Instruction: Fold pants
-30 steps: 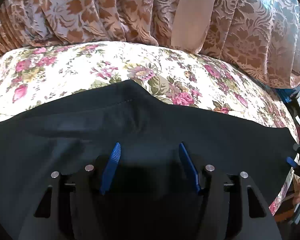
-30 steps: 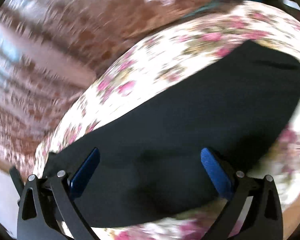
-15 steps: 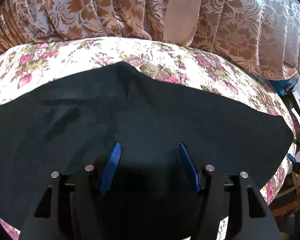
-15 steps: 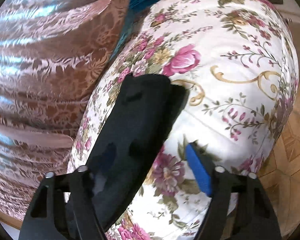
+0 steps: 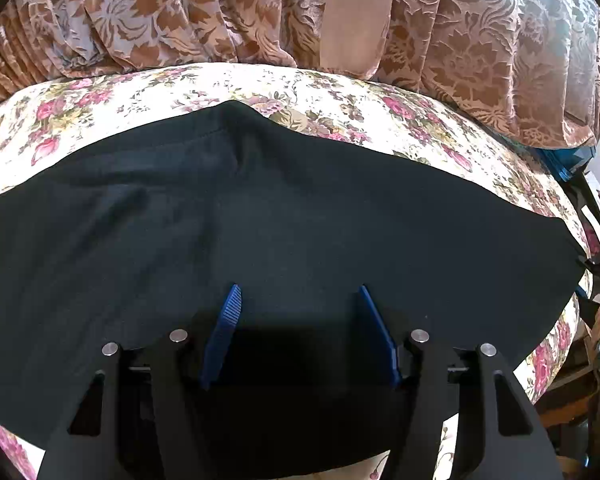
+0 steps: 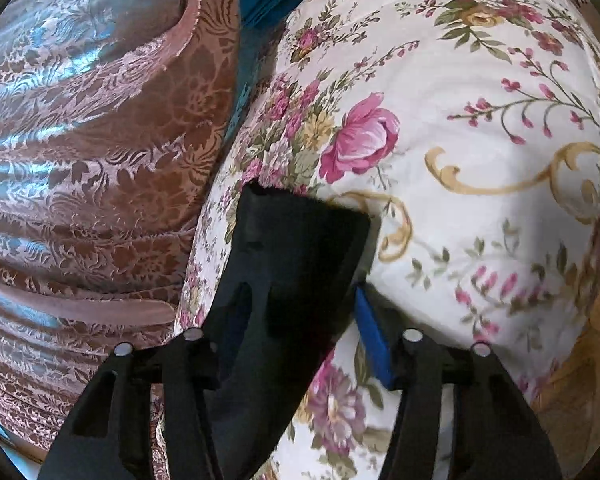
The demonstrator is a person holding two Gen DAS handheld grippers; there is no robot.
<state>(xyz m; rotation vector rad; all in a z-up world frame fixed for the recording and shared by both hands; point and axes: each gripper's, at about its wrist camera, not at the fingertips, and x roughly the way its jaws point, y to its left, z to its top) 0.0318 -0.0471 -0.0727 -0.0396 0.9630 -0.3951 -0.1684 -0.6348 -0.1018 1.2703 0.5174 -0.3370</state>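
Two grippers work over a bed covered in a flowered sheet, with patterned brown curtains hanging along its far edge. Black pants lie spread across the bed, reaching close to its right edge. Over their near part hangs the left gripper, jaws wide apart with nothing between them. At the pants' end near the bed's right edge, the right gripper straddles the cloth, jaws wide and not pinching it.
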